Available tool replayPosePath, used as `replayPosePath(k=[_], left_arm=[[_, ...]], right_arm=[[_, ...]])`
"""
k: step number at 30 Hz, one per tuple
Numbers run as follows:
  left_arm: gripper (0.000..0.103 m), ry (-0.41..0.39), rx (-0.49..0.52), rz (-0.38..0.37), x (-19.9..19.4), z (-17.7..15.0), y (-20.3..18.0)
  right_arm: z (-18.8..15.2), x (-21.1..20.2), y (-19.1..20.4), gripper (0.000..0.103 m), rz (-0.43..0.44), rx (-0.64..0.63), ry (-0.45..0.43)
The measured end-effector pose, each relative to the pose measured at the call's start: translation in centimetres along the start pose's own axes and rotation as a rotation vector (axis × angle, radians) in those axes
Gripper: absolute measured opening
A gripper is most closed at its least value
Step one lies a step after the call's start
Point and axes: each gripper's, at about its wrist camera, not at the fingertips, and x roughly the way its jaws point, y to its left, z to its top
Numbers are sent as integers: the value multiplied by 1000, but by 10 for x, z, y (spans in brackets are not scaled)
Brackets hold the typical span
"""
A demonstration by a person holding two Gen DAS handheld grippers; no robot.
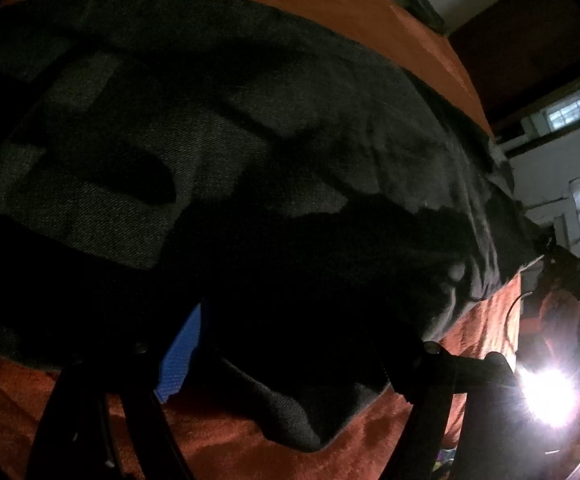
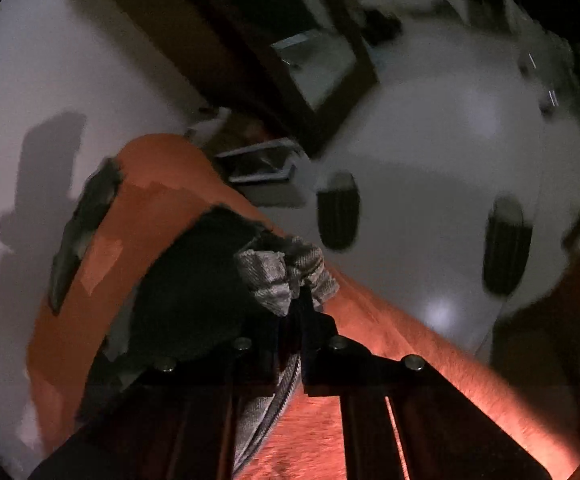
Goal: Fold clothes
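Observation:
A dark grey garment (image 1: 273, 152) lies spread over an orange blanket (image 1: 330, 448) in the left wrist view. My left gripper (image 1: 310, 332) stands over its near edge with the jaws wide apart. One finger shows a blue pad (image 1: 177, 356), and a fold of the cloth lies between the fingers. In the right wrist view my right gripper (image 2: 300, 300) is shut on a bunched corner of the grey garment (image 2: 281, 276), lifted off the orange blanket (image 2: 153, 216). The dark body of the cloth hangs to the left of the fingers.
Another dark piece of cloth (image 2: 81, 232) lies at the bed's far edge. On the pale floor beyond the bed are two dark slippers (image 2: 338, 212). A bright lamp (image 1: 550, 396) glares at the lower right, and windows (image 1: 570, 112) line the wall.

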Motion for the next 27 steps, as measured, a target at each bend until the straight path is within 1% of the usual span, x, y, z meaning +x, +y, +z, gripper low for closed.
replayPosePath(k=[2, 5, 7, 9, 10, 11, 13, 14, 15, 16, 17, 18, 19, 20, 21, 22, 23, 24, 25, 27], left_arm=[[78, -45, 9, 20, -16, 7, 2], [78, -140, 48, 29, -50, 14, 1], [78, -191, 54, 33, -69, 18, 4], [78, -230, 24, 32, -87, 21, 16], [78, -249, 8, 32, -95, 22, 22], [78, -269, -7, 31, -104, 24, 28], [78, -294, -44, 44, -117, 23, 44], [78, -299, -64, 61, -121, 23, 52], [78, -303, -85, 78, -125, 22, 61], [78, -304, -106, 97, -128, 21, 69], [78, -300, -128, 112, -130, 20, 78], [78, -297, -146, 113, -132, 19, 85], [78, -292, -161, 112, -132, 18, 90], [78, -287, -169, 111, -131, 16, 93], [78, -279, -173, 109, -130, 15, 95], [78, -270, -170, 103, -129, 13, 96], [78, -260, -163, 98, -127, 12, 93], [78, -250, -148, 94, -122, 11, 87], [78, -236, -130, 89, -119, 12, 85], [78, -203, -91, 69, -115, 14, 84]], right_arm=[[0, -18, 36, 6, 17, -120, -55], [-14, -48, 108, 6, 108, -329, -114], [-47, -73, 171, 6, 184, -525, -144], [-89, -96, 230, 6, 261, -727, -168], [-114, -105, 254, 6, 300, -825, -173], [-146, -114, 277, 6, 347, -932, -170], [-221, -130, 318, 6, 450, -1159, -149], [-262, -132, 331, 6, 483, -1285, -127], [-303, -131, 343, 7, 505, -1416, -103], [-341, -126, 349, 9, 505, -1530, -54], [-377, -117, 353, 9, 492, -1634, 11], [-413, -109, 357, 12, 478, -1737, 78], [-437, -101, 358, 20, 459, -1785, 149], [-446, -96, 357, 25, 457, -1772, 219], [-450, -92, 356, 36, 465, -1742, 285], [-447, -92, 355, 42, 498, -1694, 338], [-435, -96, 355, 44, 550, -1629, 372], [-420, -100, 356, 49, 603, -1560, 398], [-408, -105, 357, 55, 649, -1505, 419], [-390, -118, 353, 57, 723, -1417, 437]])
